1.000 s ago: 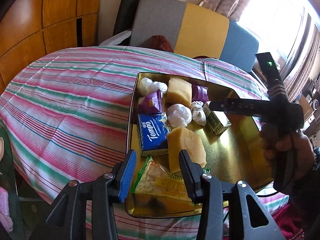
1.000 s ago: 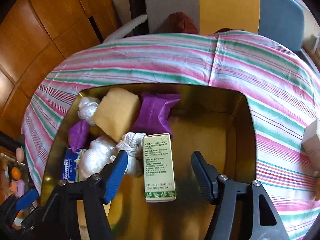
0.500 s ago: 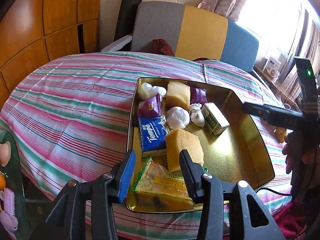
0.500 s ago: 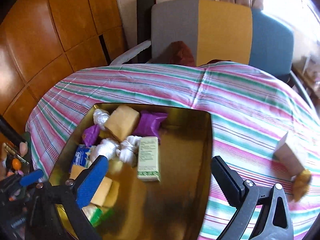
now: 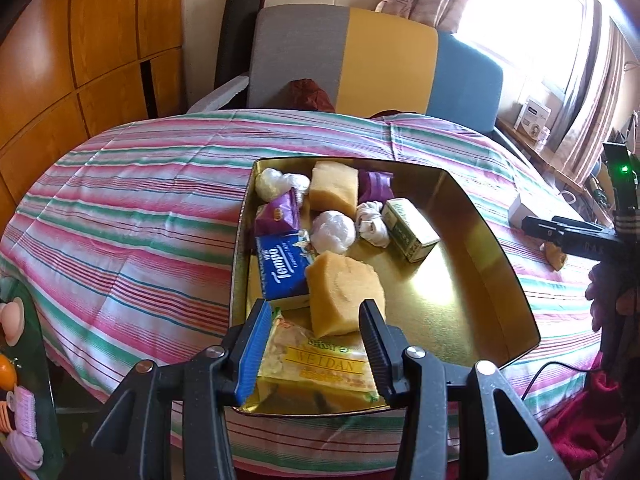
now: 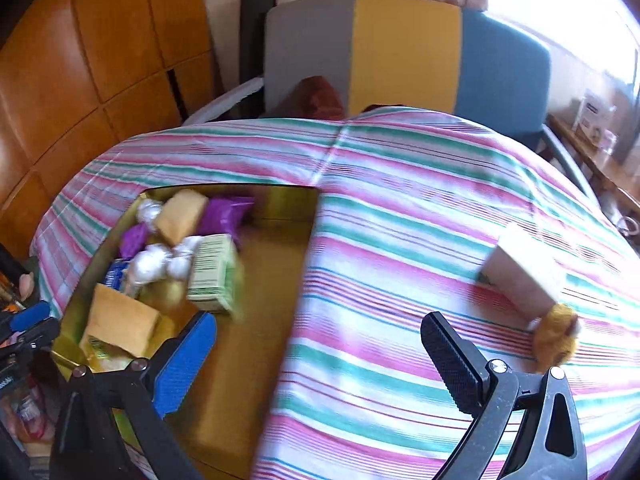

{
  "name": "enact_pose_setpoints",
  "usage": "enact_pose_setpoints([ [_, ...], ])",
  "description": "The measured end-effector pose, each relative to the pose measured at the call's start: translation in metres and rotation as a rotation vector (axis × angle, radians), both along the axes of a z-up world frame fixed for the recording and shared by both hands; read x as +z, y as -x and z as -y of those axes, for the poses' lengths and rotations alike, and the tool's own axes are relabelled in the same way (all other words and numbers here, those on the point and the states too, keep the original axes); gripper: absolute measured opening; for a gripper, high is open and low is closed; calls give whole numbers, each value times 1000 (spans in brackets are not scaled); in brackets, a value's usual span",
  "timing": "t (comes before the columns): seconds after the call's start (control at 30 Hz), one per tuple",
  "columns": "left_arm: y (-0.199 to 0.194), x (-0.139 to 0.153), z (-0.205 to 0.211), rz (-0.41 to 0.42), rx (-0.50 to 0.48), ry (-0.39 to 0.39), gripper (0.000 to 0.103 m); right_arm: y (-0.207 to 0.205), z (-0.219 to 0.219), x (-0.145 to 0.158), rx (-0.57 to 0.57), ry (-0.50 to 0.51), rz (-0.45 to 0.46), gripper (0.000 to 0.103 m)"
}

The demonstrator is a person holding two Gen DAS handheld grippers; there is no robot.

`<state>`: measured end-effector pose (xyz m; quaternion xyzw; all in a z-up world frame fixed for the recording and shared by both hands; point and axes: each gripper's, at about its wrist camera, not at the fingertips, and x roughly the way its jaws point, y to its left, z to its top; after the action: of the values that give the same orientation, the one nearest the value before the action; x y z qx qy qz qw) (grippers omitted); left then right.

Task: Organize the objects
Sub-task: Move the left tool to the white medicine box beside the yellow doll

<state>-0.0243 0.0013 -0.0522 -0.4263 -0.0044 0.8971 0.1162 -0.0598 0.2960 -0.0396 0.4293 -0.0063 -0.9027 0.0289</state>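
Left wrist view: a gold tray (image 5: 496,240) is seen on a table covered by a striped cloth (image 5: 132,216). Along the tray's left side several things are packed close together: a white plastic bundle (image 5: 276,184) at the far corner, a yellow sponge (image 5: 334,190) beside it, a purple packet (image 5: 278,216), a blue Tempo tissue pack (image 5: 280,272), a second white bundle (image 5: 333,231), a knotted white cloth (image 5: 372,222) and a green box (image 5: 408,234) lying on its side. A larger yellow sponge (image 5: 344,292) is seen nearer the camera, resting partly on a yellow snack bag (image 5: 316,364) at the tray's near edge. The left gripper (image 5: 312,344) is held over that near edge with its jaws partly apart; the snack bag and the sponge's lower corner are framed between the fingers, and no pad is seen pressing on either, so nothing is gripped. The tray's right half is bare metal.

Right wrist view, blurred by motion: the right gripper (image 6: 320,364) is held with its jaws spread wide and empty, above the tray's right rim (image 6: 304,280) and the cloth. Well to the right, a pale box (image 6: 520,276) is seen lying on the cloth with a small orange-brown object (image 6: 556,338) touching its near end. A chair back in grey, yellow and blue (image 6: 404,52) is seen behind the table.
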Motion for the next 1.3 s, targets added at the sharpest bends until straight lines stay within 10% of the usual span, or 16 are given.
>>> enact_pose_setpoints([
  [0.47, -2, 3, -29, 21, -69, 23, 46, -12, -155, 7, -346, -39, -50, 103],
  [0.8, 9, 15, -72, 20, -168, 23, 46, -60, -271, -20, -825, 272, -75, 103],
  [1.3, 5, 16, -164, 74, -390, 9, 46, -61, -280, -51, -845, 472, 36, 103],
])
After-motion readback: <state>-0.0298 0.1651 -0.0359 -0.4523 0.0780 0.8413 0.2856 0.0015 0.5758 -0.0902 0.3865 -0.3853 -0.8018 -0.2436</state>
